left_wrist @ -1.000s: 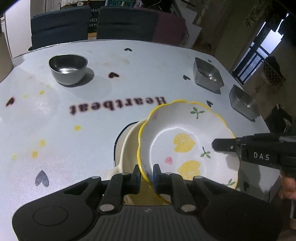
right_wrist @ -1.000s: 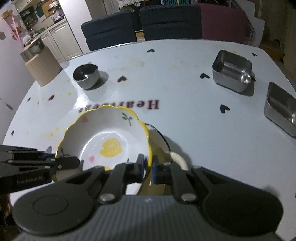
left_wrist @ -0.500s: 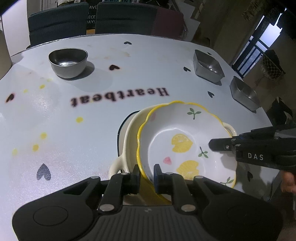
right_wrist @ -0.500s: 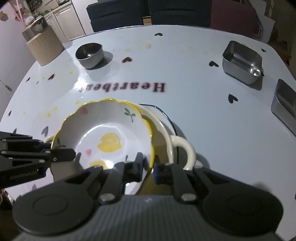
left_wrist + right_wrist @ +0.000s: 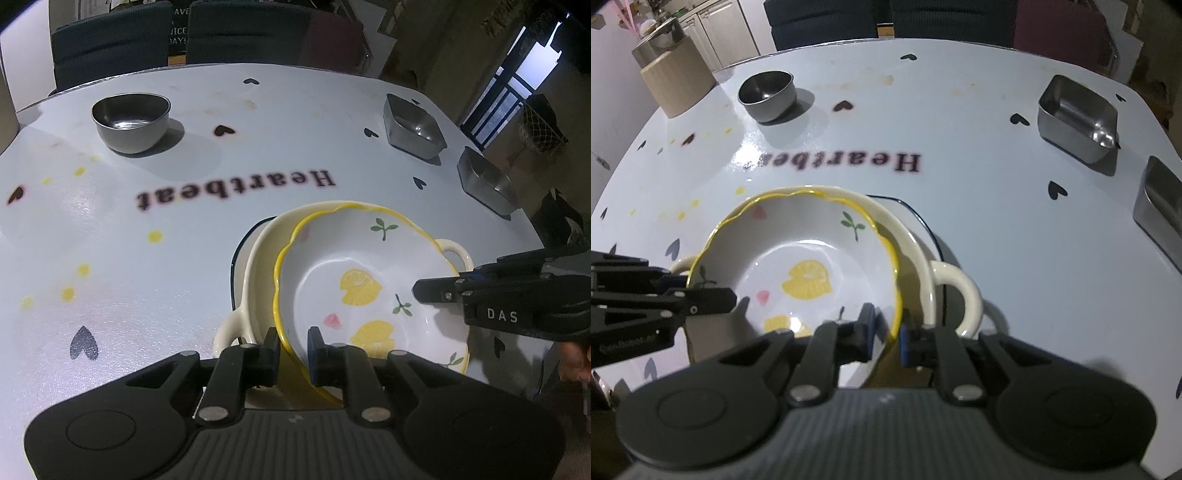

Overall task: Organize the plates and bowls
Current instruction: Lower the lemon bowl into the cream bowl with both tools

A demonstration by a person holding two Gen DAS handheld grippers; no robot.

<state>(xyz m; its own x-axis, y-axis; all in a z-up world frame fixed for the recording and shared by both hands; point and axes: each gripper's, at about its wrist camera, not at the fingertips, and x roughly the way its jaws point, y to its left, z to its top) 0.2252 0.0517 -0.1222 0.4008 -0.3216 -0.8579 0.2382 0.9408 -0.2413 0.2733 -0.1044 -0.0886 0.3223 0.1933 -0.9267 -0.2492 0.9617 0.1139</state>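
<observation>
Pale heart-printed tabletop (image 5: 110, 229) carried a cream two-handled ceramic dish (image 5: 258, 258); inside sat the yellow-rimmed scalloped lemon bowl (image 5: 369, 280). Left gripper (image 5: 291, 350) straddled its rim, barely parted; right gripper's (image 5: 884, 330) jaws were opening around it. Both should let go evenly, then lift straight.

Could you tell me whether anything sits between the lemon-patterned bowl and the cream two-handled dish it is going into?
Nothing visible does. The lemon bowl already sits tilted inside the cream dish, with the left gripper and right gripper straddling opposite sides of its rim; the right jaws are opening.
</observation>
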